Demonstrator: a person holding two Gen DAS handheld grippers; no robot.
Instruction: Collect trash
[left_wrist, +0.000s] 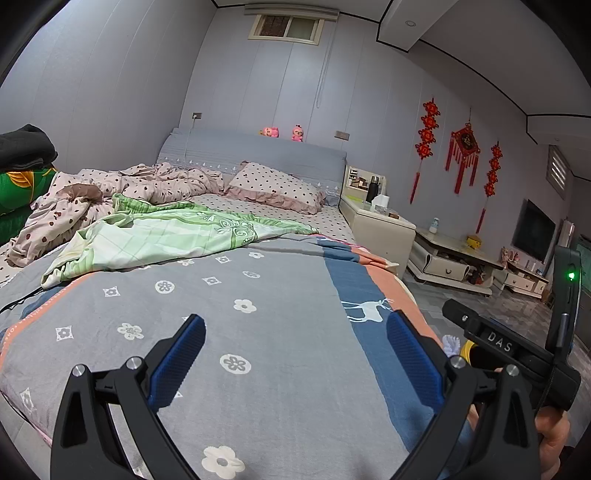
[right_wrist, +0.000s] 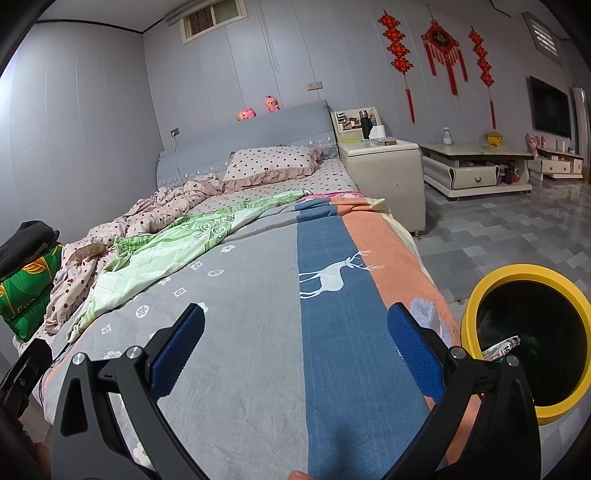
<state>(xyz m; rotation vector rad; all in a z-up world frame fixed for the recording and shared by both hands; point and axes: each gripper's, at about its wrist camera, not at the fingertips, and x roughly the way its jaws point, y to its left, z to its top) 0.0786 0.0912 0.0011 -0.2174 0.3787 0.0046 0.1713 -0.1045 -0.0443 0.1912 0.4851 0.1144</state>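
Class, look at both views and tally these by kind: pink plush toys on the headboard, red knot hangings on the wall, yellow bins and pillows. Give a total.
Pink plush toys: 2
Red knot hangings: 3
Yellow bins: 1
Pillows: 1
Total: 7
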